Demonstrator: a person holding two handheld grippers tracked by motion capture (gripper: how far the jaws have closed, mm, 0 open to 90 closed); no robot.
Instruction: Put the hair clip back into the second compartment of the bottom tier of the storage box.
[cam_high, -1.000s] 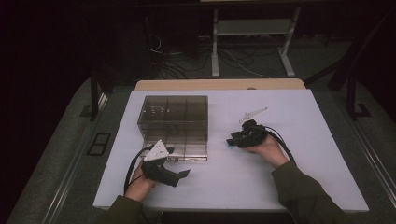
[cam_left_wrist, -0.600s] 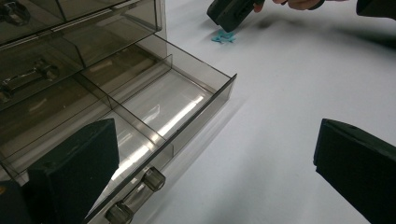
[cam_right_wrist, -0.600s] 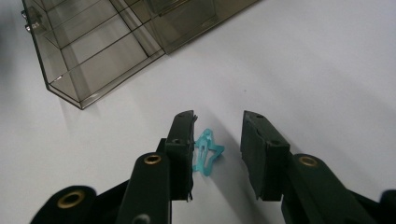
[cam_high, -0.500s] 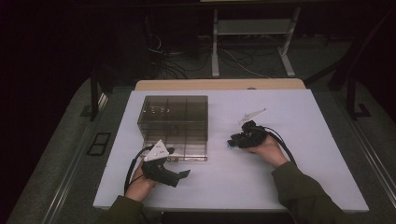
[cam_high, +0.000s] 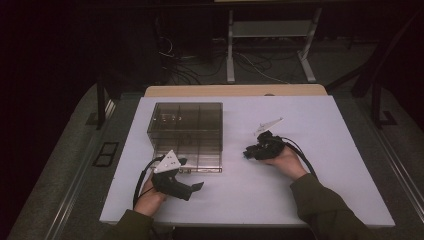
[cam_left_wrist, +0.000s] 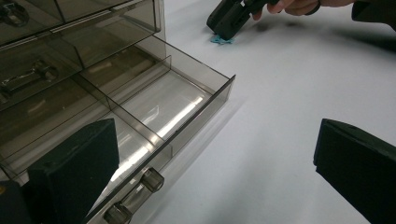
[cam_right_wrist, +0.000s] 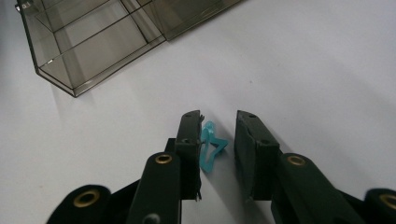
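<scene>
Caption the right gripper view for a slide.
Right tool closing around a small teal clip on the white table, open drawer beyond.

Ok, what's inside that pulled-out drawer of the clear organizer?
The drawer shows bare divided compartments with nothing lying in them. The left gripper has one of its fingers covering the near corner, so that part cannot be seen.

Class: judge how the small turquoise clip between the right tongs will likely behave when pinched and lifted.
The turquoise clip looks thin and tiny, so probably very light. Its smooth plastic may slip or twist as the right tongs, just closing, squeeze. Lying flat, it seems unlikely to roll.
</scene>
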